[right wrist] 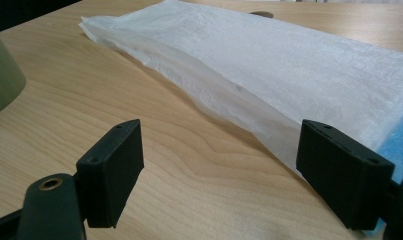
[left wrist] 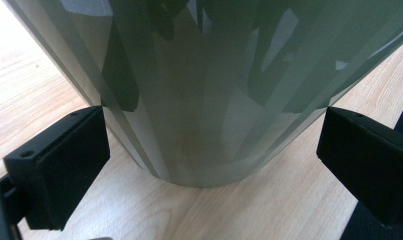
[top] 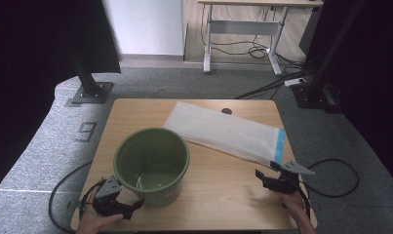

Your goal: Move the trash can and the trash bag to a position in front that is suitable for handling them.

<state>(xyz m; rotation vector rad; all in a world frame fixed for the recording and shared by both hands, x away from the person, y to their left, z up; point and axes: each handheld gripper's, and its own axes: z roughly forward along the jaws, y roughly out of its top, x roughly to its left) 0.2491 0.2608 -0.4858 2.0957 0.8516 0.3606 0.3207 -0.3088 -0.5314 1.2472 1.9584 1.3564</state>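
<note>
Green bucket (top: 151, 165) stood upright on the wooden table (top: 223, 195), near-left part, empty inside. Left gripper (top: 128, 207) sat at the near-left edge just beside the bucket's base, jaws wide apart, the bucket's lower wall (left wrist: 209, 100) between them but the pads not pressing it. White plastic bag (top: 225, 131) with a blue end strip (top: 280, 145) lay flat, slanting from far-centre to the right. Right gripper (top: 268, 176) rested near-right, just beside the bag's blue end, jaws apart, holding nothing; bag (right wrist: 269, 75) lay just ahead of them.
</note>
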